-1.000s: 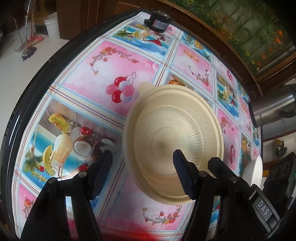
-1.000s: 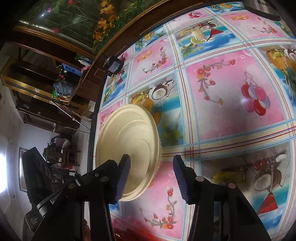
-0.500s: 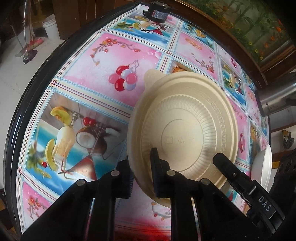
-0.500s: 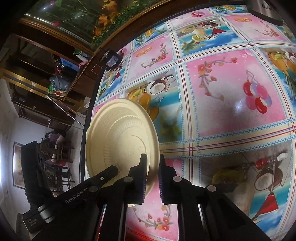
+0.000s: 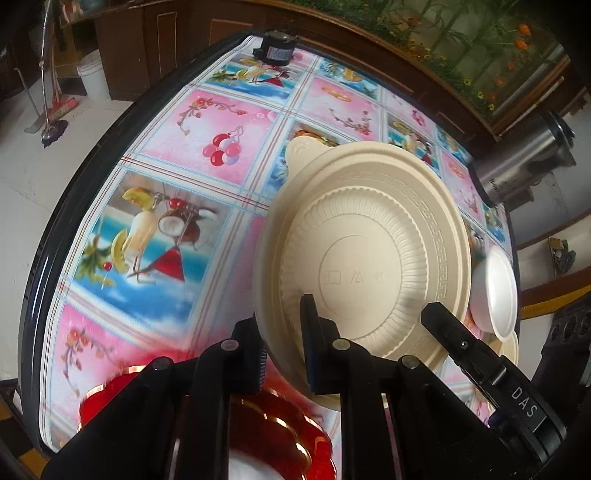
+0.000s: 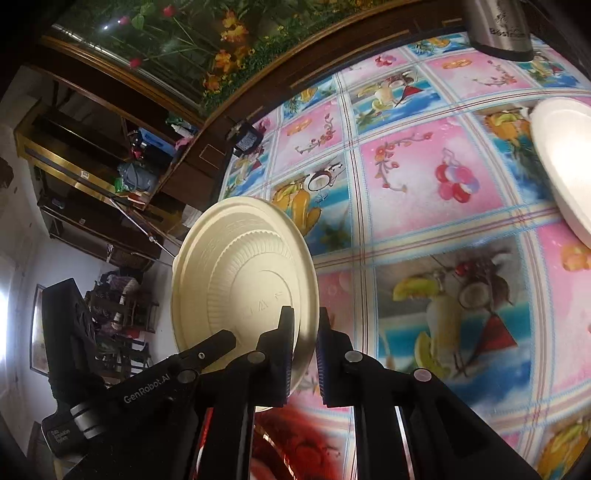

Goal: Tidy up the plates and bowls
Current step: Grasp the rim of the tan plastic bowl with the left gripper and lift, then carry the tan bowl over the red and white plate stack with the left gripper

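Observation:
A cream ribbed bowl (image 5: pixel 365 258) is held upside down above the flowered tablecloth (image 5: pixel 177 147), gripped on opposite sides of its rim. My left gripper (image 5: pixel 282 343) is shut on its near rim. My right gripper (image 6: pixel 304 347) is shut on the rim of the same bowl (image 6: pixel 240 280), and its body shows in the left wrist view (image 5: pixel 491 373). A red plate with gold trim (image 5: pixel 266 435) lies below the bowl at the table's near edge; it also shows in the right wrist view (image 6: pixel 295 443). A white bowl (image 5: pixel 496 291) sits at the right, also in the right wrist view (image 6: pixel 561 162).
A steel kettle (image 5: pixel 524 162) stands at the far right of the table, also in the right wrist view (image 6: pixel 498 26). A small black device (image 5: pixel 275 51) sits at the far edge. Another cream dish (image 5: pixel 511 347) lies under the white bowl. The table edge (image 5: pixel 48 236) curves left.
Both grippers closed on the cream bowl's rim and lifted it off the table toward the near edge. The red plate and the white bowl have come into view.

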Motion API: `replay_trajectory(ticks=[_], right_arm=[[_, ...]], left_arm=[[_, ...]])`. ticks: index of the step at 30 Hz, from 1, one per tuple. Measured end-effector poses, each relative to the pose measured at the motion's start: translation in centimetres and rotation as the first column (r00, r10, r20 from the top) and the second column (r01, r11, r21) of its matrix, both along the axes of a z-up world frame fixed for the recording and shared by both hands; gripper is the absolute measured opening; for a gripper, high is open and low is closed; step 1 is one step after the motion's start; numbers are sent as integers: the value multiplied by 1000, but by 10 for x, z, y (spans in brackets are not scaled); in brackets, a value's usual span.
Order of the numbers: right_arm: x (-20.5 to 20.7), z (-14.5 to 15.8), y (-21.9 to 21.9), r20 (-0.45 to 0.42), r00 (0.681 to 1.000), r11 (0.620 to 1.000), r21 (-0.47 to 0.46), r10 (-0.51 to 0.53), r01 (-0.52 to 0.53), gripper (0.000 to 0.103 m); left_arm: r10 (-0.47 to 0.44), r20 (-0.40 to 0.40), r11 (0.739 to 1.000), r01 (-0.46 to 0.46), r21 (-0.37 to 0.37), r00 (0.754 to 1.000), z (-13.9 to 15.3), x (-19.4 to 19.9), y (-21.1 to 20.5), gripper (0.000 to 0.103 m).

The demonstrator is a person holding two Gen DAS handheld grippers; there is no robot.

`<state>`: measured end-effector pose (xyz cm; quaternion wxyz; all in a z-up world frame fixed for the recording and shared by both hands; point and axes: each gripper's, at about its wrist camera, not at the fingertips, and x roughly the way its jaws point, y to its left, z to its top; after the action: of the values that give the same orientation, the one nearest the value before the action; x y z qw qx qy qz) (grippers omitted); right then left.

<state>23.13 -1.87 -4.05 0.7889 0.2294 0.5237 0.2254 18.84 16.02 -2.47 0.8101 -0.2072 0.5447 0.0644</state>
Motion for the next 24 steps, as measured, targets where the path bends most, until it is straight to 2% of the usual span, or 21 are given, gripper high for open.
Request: replay_trajectory(ticks=[5,13,24], right_arm=[[-31,15,-20,32,999,1000,21,-5,4,11],[-84,37,-53,103,994,1000,3,-20,20,11],[-125,25,-101,88,994,998,19,-61,60,11]], left_arm=[[-14,37,1000,14,10,999,13,-27,-18,14],[-57,96,998,55,30,994,22,-61,-53,13],[-116,113,993,111,47,987,17,-92,-92,13]])
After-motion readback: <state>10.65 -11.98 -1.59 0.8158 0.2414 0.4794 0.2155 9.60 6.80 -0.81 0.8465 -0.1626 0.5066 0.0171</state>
